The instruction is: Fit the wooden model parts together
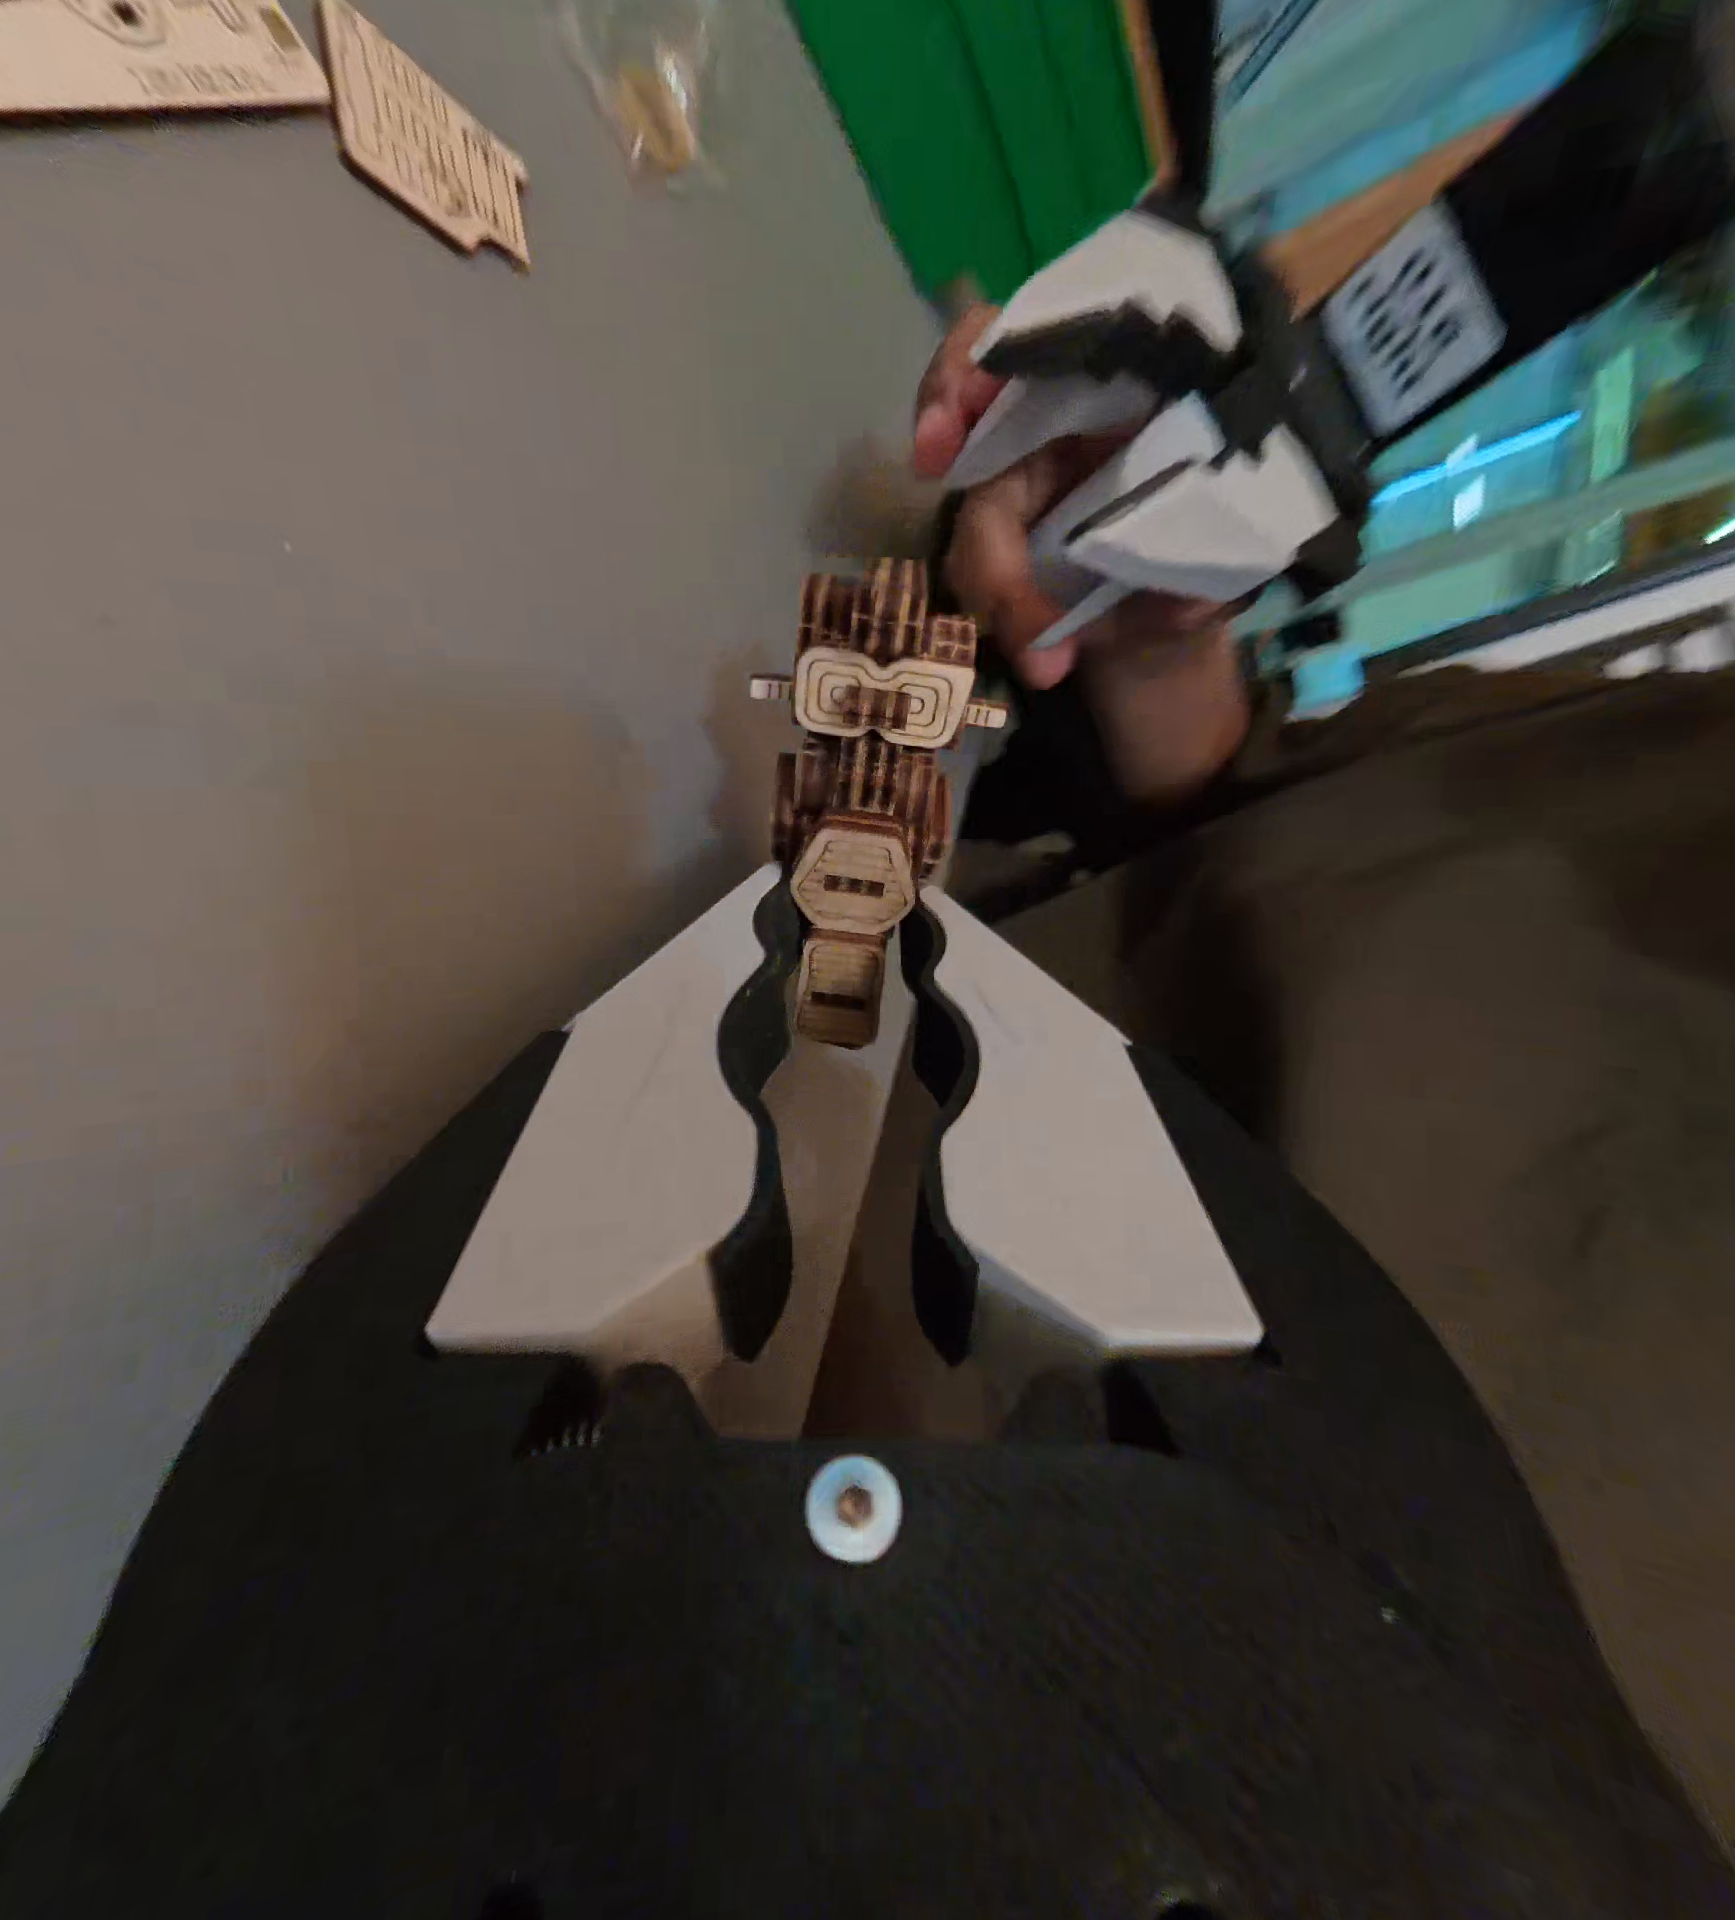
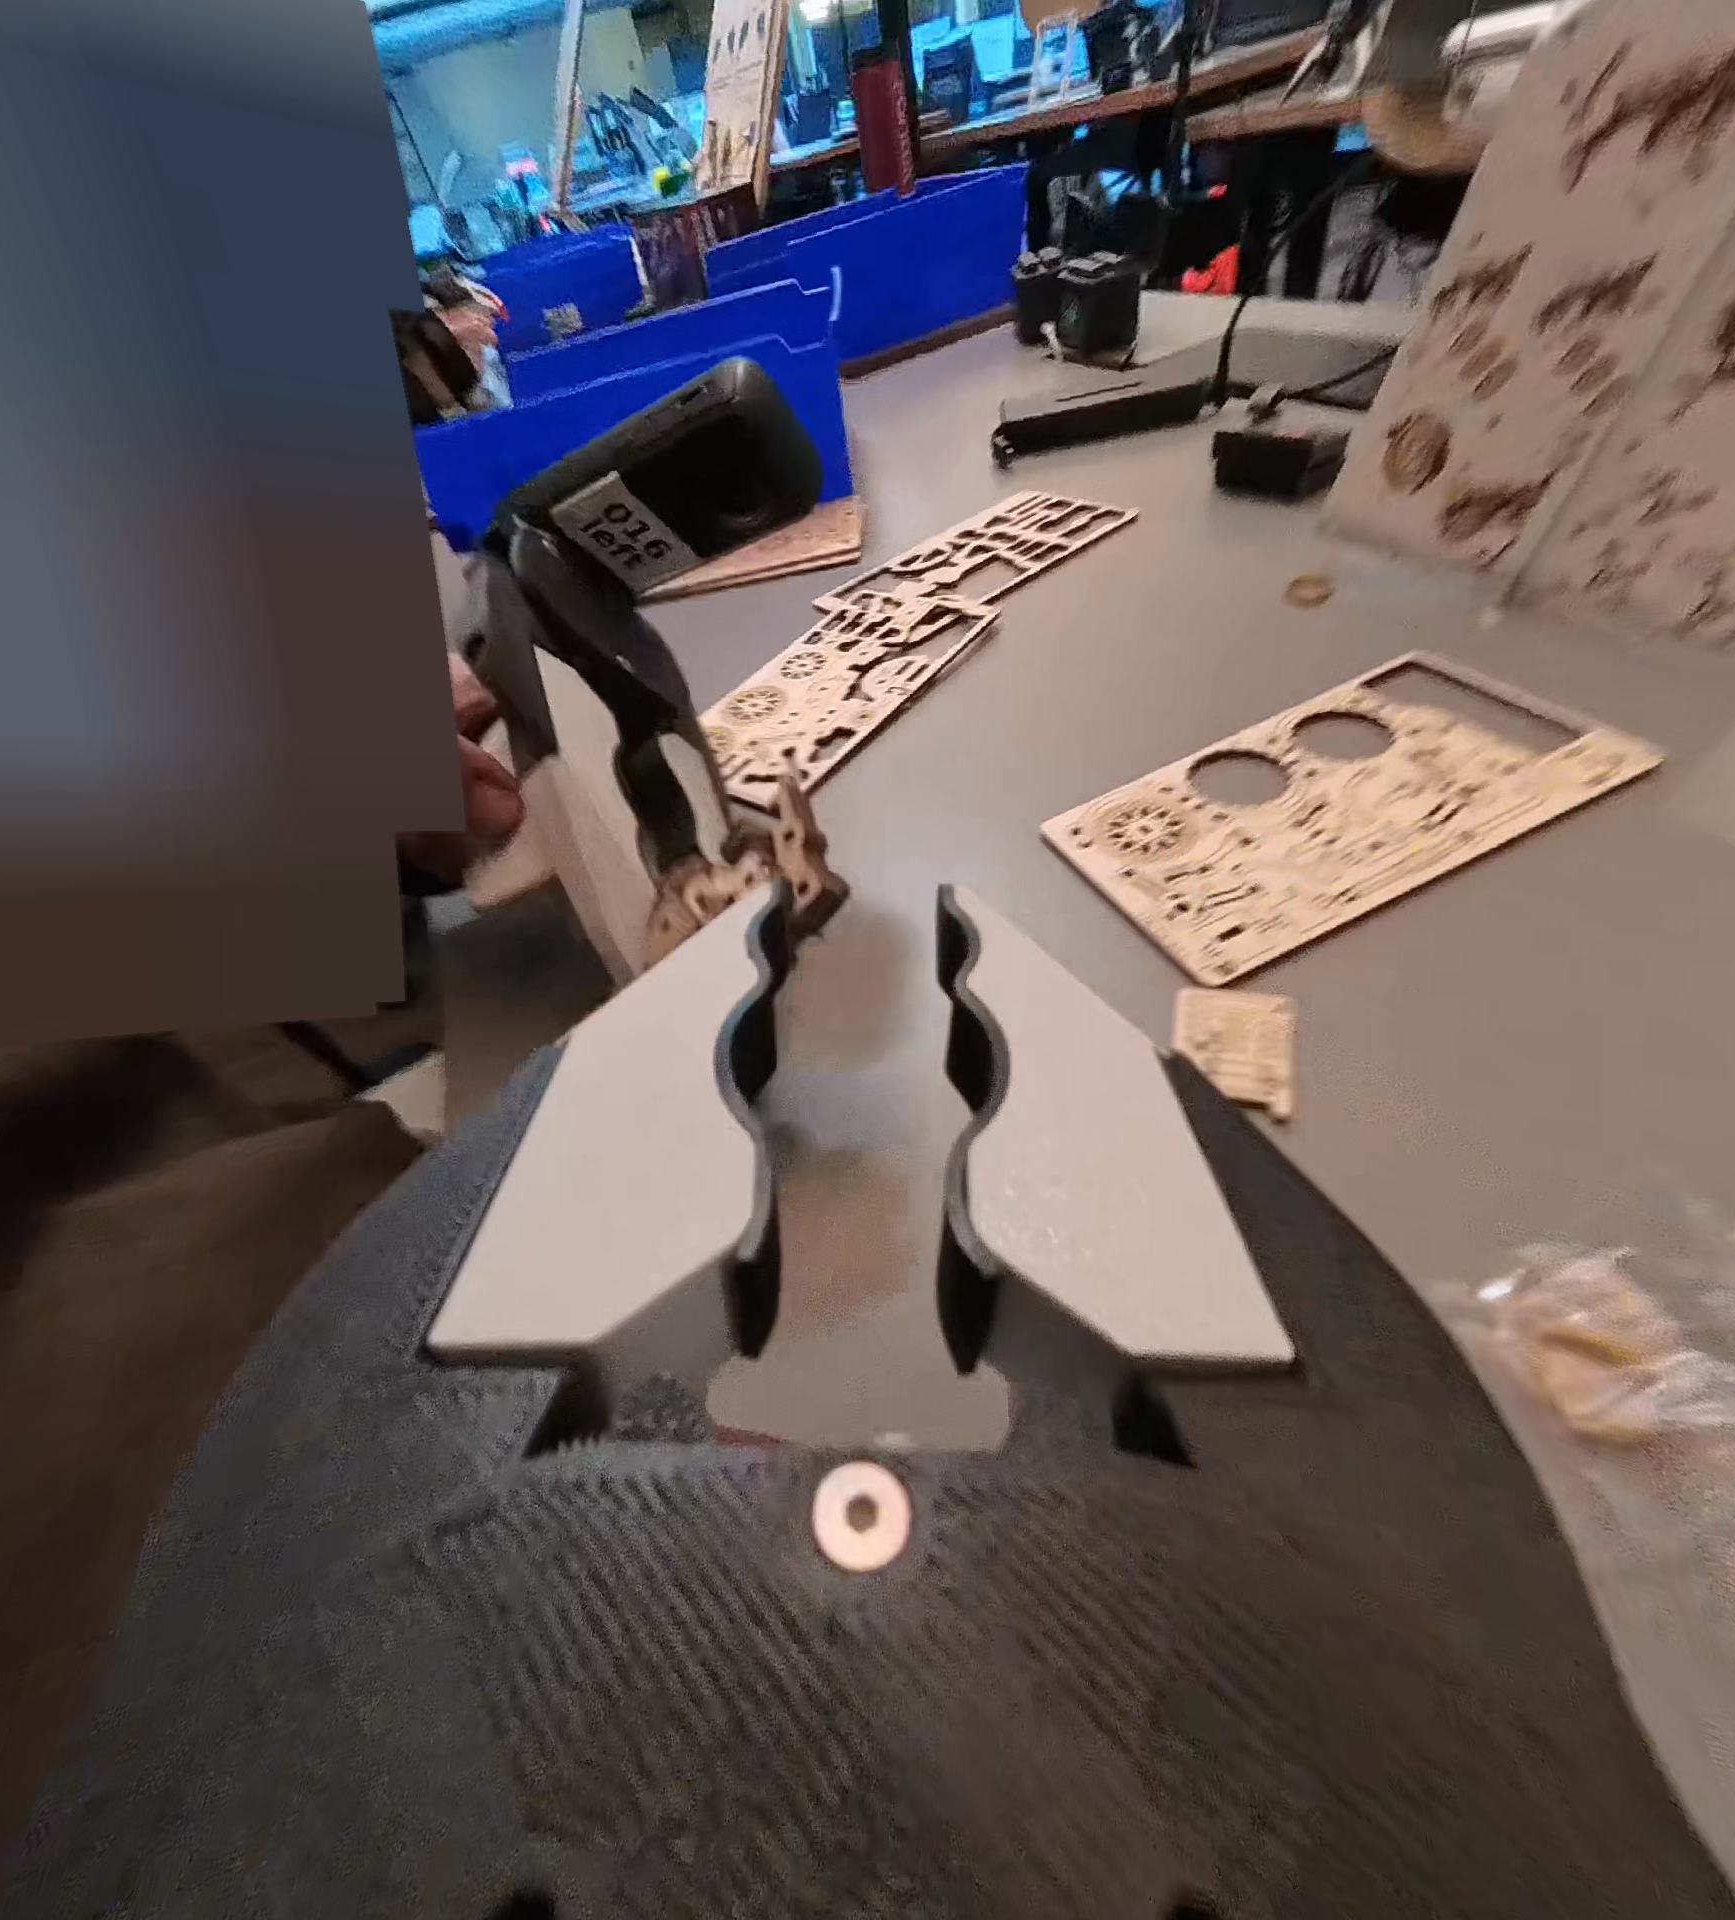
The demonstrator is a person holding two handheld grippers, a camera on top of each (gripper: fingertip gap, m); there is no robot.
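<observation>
Wooden model [image 1: 858,831]: lower end hidden between the left gripper [image 1: 847,935] fingers, which clamp it narrowly; long axis runs away from the camera, above the grey table [image 1: 219,727]. Blurred in the right view. Right gripper [image 2: 858,935]: jaws parted, holding nothing, tilted just right of the model. Cut-out wooden sheets [image 2: 1351,810] lie far right.

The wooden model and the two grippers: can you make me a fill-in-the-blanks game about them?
1. The wooden model is held by the ____ gripper.
2. The right gripper has nothing between its fingers, so it is ____.
3. The wooden sheet with two round holes lies flat on the ____ table.
4. The bins at the back are ____.

Missing words: left; open; grey; blue
</observation>
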